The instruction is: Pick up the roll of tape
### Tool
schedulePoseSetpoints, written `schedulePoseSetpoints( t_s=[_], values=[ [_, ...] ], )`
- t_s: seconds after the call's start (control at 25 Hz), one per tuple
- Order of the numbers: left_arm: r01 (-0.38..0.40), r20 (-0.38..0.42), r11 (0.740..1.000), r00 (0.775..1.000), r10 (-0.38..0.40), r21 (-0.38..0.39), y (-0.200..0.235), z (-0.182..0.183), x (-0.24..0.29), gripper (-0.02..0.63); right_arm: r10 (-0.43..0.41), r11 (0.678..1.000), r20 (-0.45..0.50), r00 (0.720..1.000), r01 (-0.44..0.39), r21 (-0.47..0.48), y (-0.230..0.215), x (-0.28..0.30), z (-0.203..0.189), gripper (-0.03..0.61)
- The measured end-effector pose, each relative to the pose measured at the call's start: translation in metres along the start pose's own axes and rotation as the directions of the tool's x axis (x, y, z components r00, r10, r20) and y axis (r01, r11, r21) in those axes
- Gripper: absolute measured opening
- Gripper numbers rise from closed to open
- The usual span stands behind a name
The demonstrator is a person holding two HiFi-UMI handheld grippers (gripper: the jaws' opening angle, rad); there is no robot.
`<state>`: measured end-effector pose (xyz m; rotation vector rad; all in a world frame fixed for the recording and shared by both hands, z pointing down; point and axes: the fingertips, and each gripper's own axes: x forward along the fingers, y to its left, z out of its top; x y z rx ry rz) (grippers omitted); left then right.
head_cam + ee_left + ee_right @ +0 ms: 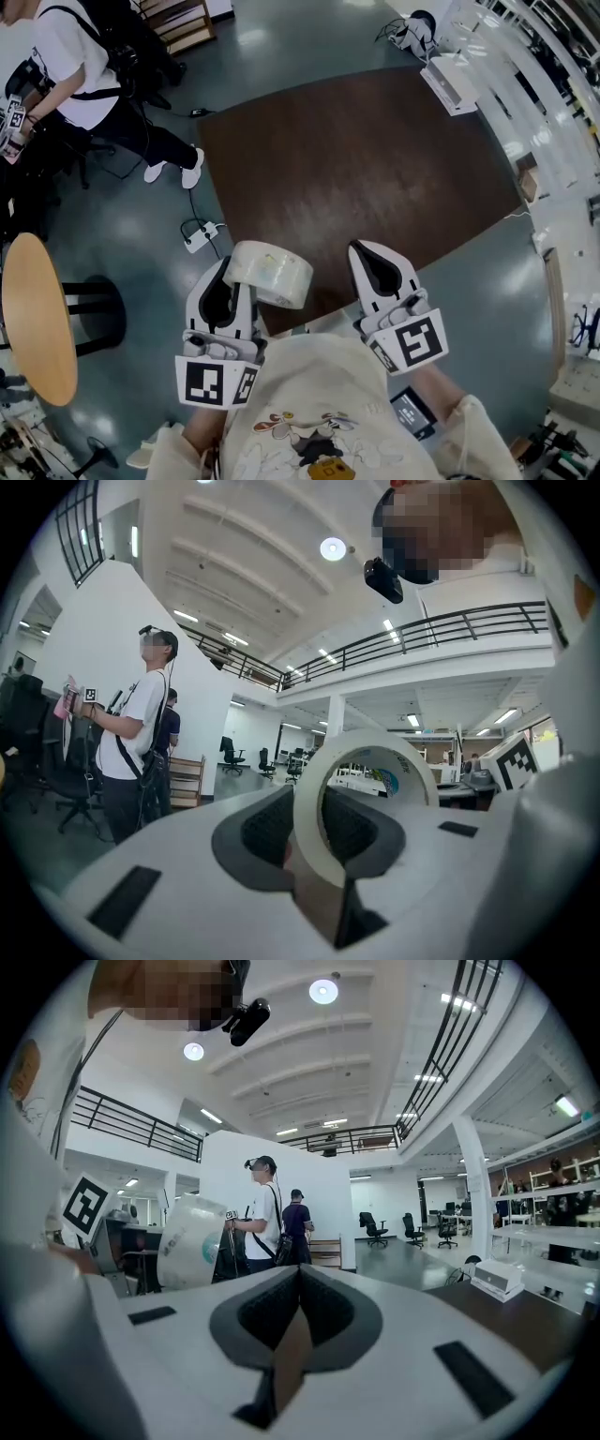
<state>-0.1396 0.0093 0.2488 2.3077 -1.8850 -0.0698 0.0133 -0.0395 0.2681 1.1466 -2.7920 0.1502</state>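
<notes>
The roll of tape point(272, 273), a pale, whitish ring, is held up in the air in front of my chest, off the brown table point(356, 159). My left gripper point(228, 277) is shut on the roll's wall. In the left gripper view the tape point(371, 740) stands upright with one jaw inside the ring and one outside, and the left gripper point(311, 829) clamps its lower edge. My right gripper point(367, 255) hangs beside it to the right, apart from it, jaws together and empty. The right gripper view shows the tape point(192, 1241) to the left of the right gripper point(298, 1309).
A white box point(450, 82) lies at the table's far right corner. A round wooden stool point(37, 319) stands at the left, a power strip point(202, 234) lies on the floor, and a person point(75, 56) stands at the upper left. Shelving point(553, 112) lines the right side.
</notes>
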Motion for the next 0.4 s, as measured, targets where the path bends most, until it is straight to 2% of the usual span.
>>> schedulePoseSetpoints(
  t_s=[0.4],
  values=[
    [0.005, -0.001, 1.0, 1.0, -0.005, -0.007, 0.021, 0.0, -0.018, 0.086, 0.003, 1.0, -0.005, 1.0, -0.003, 0.003, 0.028, 0.01, 0.0, 0.008]
  ],
)
